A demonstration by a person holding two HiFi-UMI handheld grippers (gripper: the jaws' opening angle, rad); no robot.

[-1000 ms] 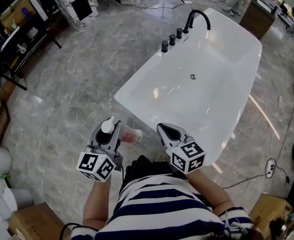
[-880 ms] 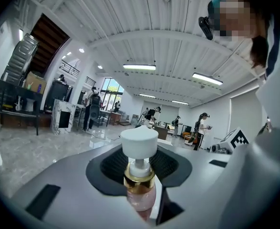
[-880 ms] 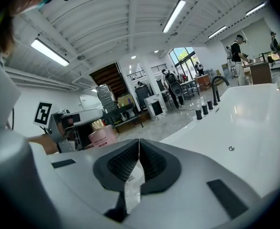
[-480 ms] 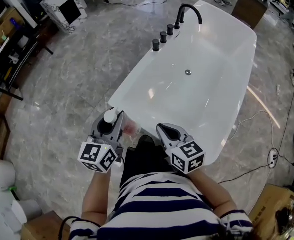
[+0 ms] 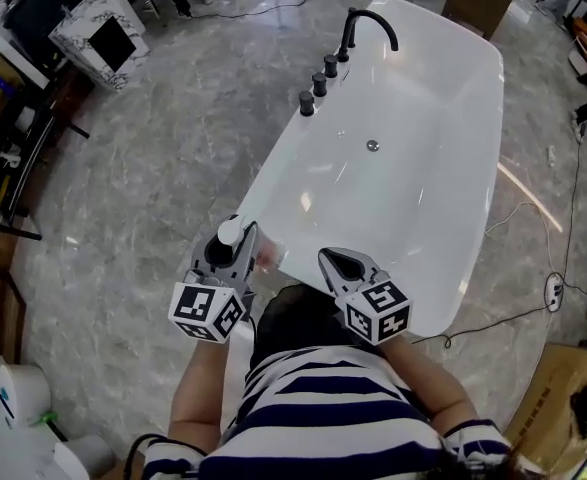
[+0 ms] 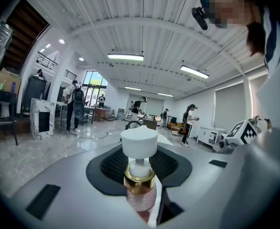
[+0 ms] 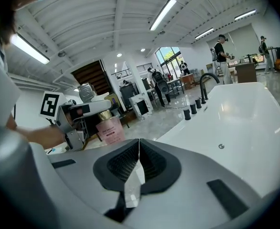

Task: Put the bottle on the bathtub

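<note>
My left gripper (image 5: 235, 248) is shut on a pink bottle (image 5: 264, 259) with a gold collar and a white pump cap (image 5: 230, 231). In the left gripper view the bottle (image 6: 140, 194) stands upright between the jaws, the cap (image 6: 139, 141) above them. It hangs just over the near left corner of the white bathtub (image 5: 443, 118). My right gripper (image 5: 339, 265) is shut with nothing in it, above the tub's near rim. The right gripper view shows the bottle (image 7: 109, 129) to the left and the tub (image 7: 240, 113) ahead.
A black faucet (image 5: 365, 23) and three black knobs (image 5: 318, 85) sit on the tub's far left rim, and a drain (image 5: 372, 145) lies in its basin. Grey marble floor surrounds the tub. A cable and power strip (image 5: 555, 286) lie at the right. Boxes and furniture line the left edge.
The view has shifted closer over the tub. My left gripper with the bottle has moved forward and slightly right, toward the tub's near corner. The right gripper stays roughly where it was.
</note>
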